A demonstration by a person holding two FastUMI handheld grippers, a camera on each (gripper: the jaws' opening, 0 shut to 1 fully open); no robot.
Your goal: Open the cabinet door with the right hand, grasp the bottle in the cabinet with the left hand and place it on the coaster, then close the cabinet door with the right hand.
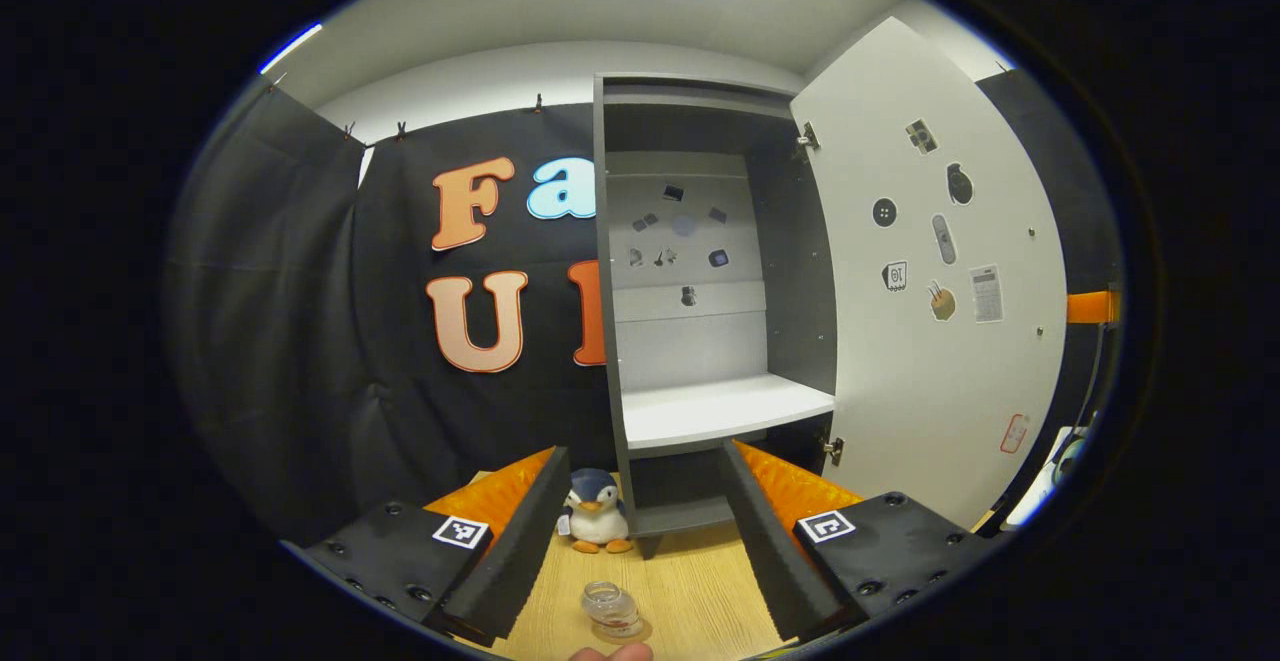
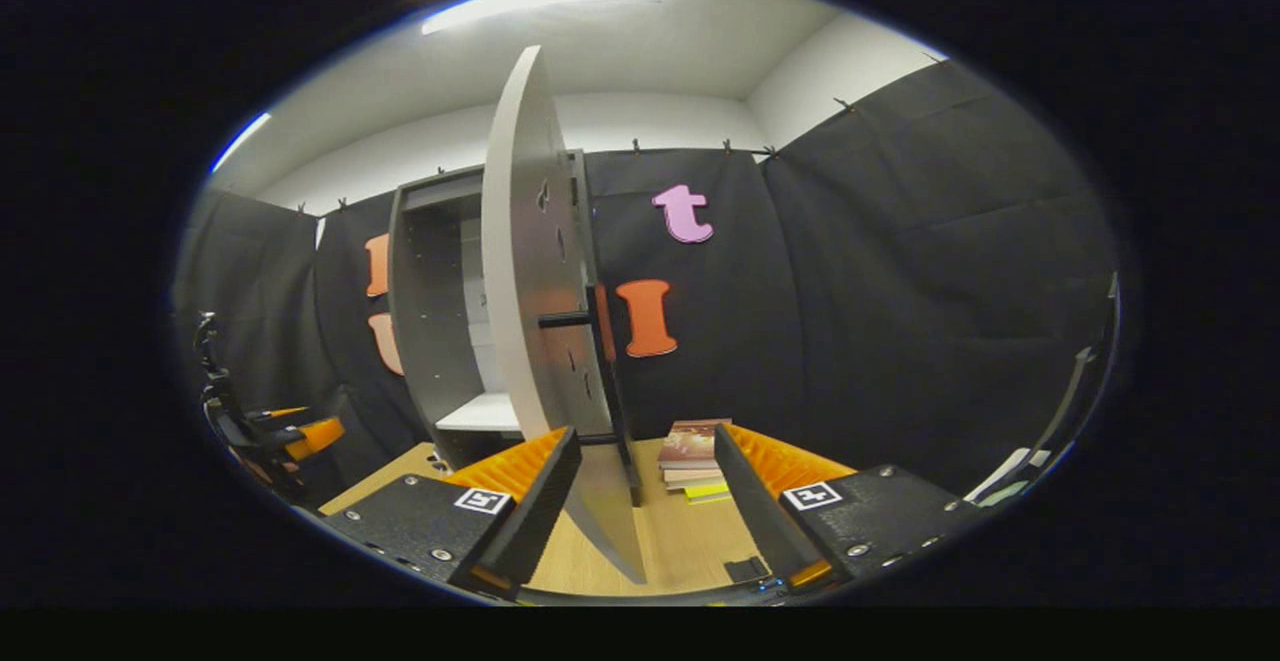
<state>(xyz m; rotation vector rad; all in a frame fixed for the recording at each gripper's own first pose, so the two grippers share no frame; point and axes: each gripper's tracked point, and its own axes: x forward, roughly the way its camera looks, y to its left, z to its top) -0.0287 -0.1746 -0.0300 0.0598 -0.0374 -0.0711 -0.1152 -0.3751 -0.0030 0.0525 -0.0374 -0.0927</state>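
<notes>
Bottle [image 1: 612,609] at bottom centre of left gripper view, on coaster [image 1: 630,631], between spread fingers of left gripper [image 1: 640,526], untouched. Cabinet door [image 1: 925,271] wide open at frame right. Right gripper [image 2: 640,496] fingers apart, door edge between them, no contact. Judgement: closing is step in hand. You push door's outer face near handle [image 2: 585,381], slow swing, no slam. No legible writing; door stickers too small.

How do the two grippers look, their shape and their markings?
Each gripper, left and right, has two long wedge-shaped fingers with ribbed outer sides. Each finger sits on a black plate with screws and carries a small square black-and-white tag.
</notes>
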